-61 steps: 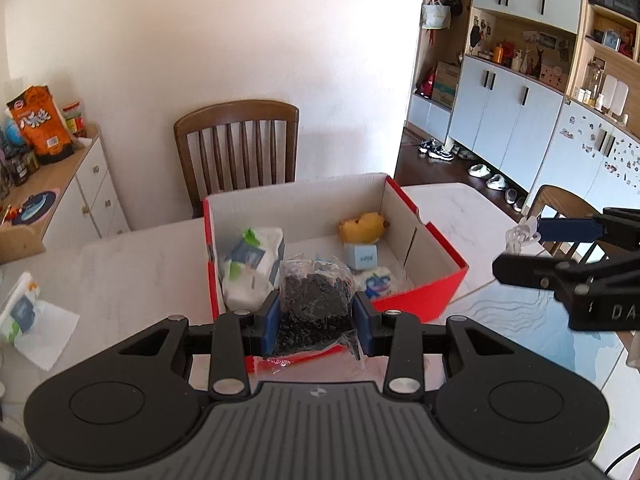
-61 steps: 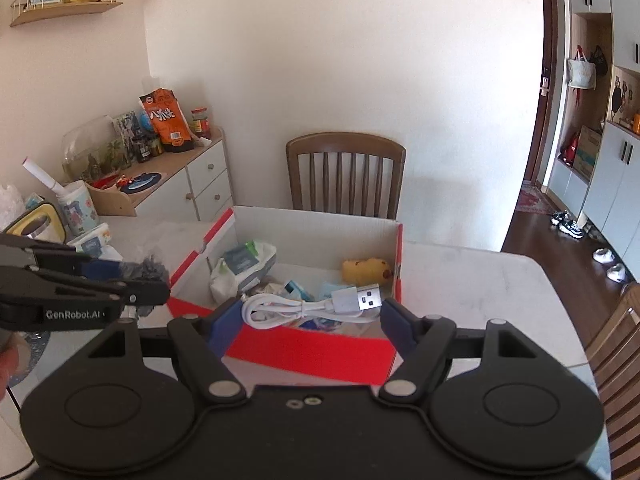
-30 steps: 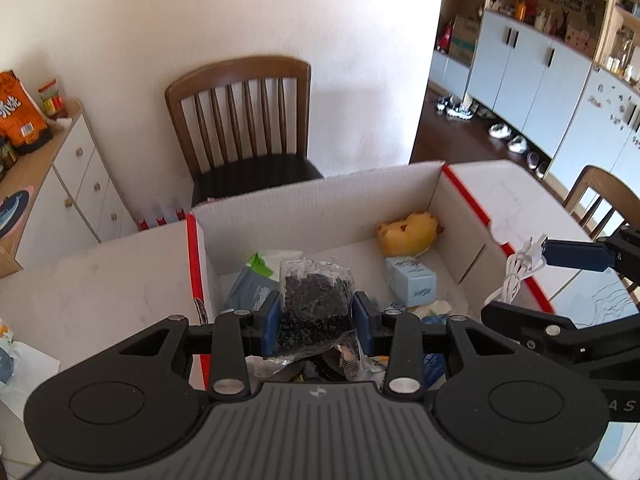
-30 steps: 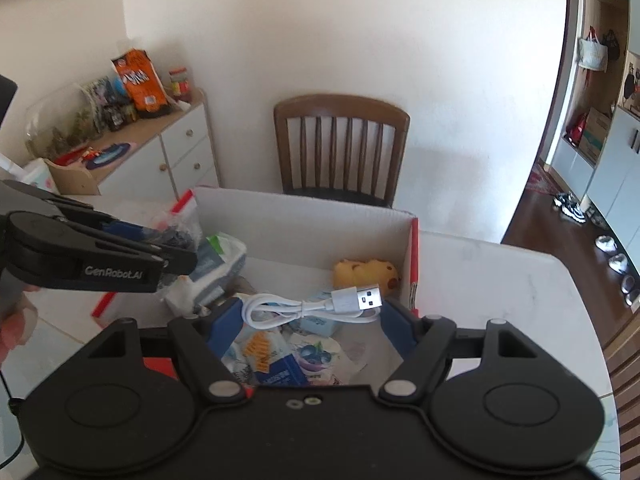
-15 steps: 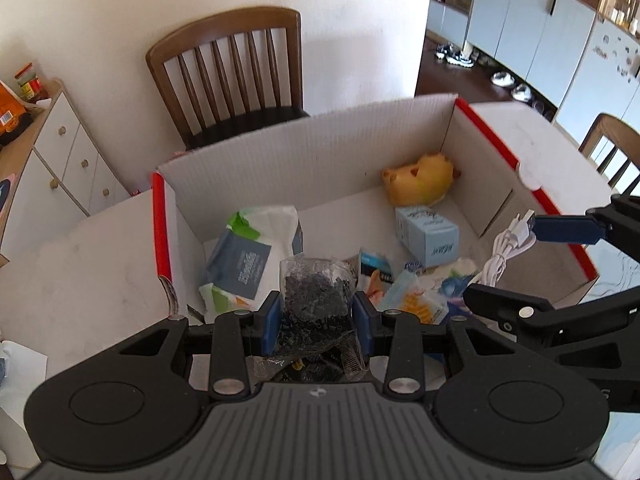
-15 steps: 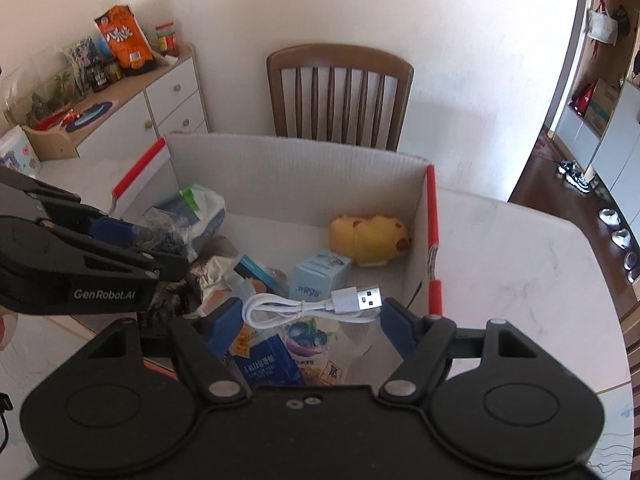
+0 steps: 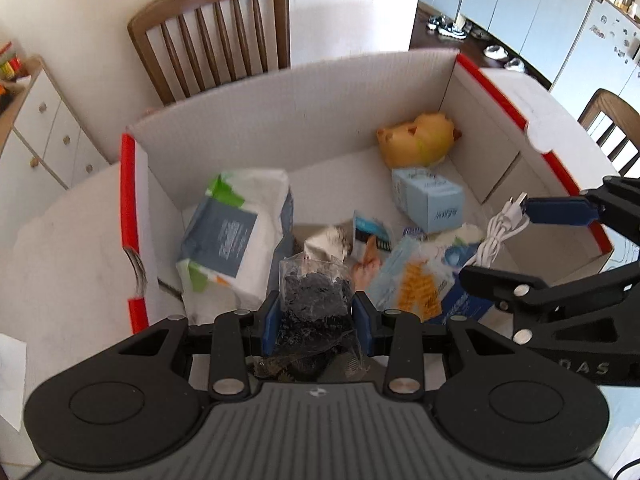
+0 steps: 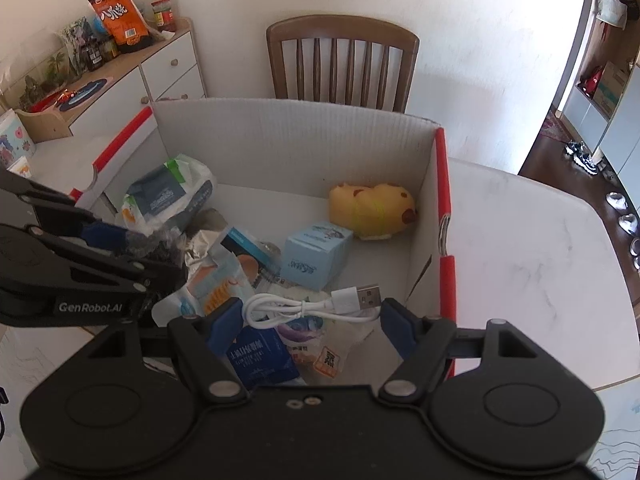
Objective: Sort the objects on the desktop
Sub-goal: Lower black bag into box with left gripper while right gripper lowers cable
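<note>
2 loads were held over the open box [image 8: 296,140], and the step in hand was judged to be the drop of both into it. For a clean release, it was judged that each load should be lowered close to the pile before the jaws were parted, so that nothing bounced over the red rim. The bag [image 7: 314,300], a clear pouch of dark bits, was best set in the near-left part, beside the wipes pack [image 7: 236,236]; a loose film tail hung below it and could be snagged on the near wall. The cable [image 8: 312,306], a white coiled USB lead, was best let go over the snack packets [image 8: 224,280] near the right wall, with the plug kept clear of the cardboard edge.

The left gripper [image 7: 316,316] was seen clamped on the bag, its blue pads pressed against both sides, with the pouch squeezed narrow between them. The right gripper [image 8: 312,316] was seen spread wide, the cable spanning the gap: its loop lay against the left pad and its plug against the right, so it was gripped end to end. Both loads hung above the contents, apparently without touching them. A yellow toy [image 8: 372,210] and a blue carton [image 8: 316,254] already lay further back in the box.
</note>
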